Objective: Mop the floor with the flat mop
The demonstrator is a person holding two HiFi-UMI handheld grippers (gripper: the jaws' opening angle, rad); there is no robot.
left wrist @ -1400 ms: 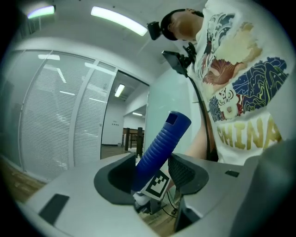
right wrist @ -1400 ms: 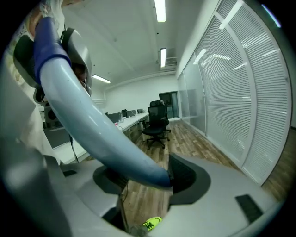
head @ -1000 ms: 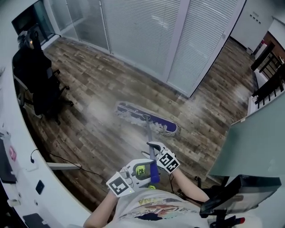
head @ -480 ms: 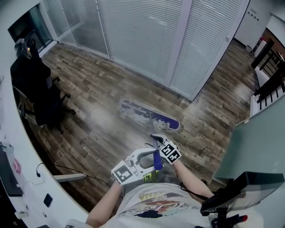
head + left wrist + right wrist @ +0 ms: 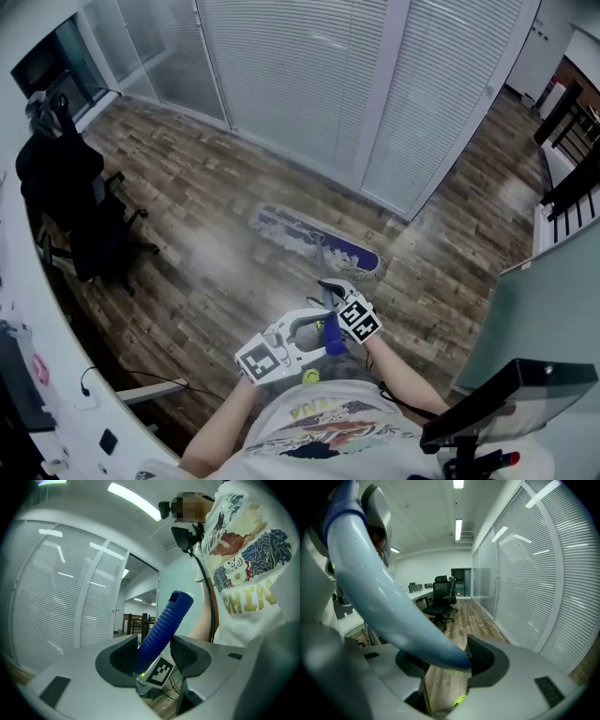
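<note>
Purple flat mop [image 5: 319,246], handle [image 5: 165,623] in left gripper [image 5: 157,658]

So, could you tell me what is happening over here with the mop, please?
A person is mopping the wooden floor, with a gripper in each hand. The left gripper is clamped on the blue ribbed grip at the top of the mop handle, and the right gripper is clamped on the handle lower down. The mop head lies flat on the floor ahead of the person, near the wall of white blinds.
</note>
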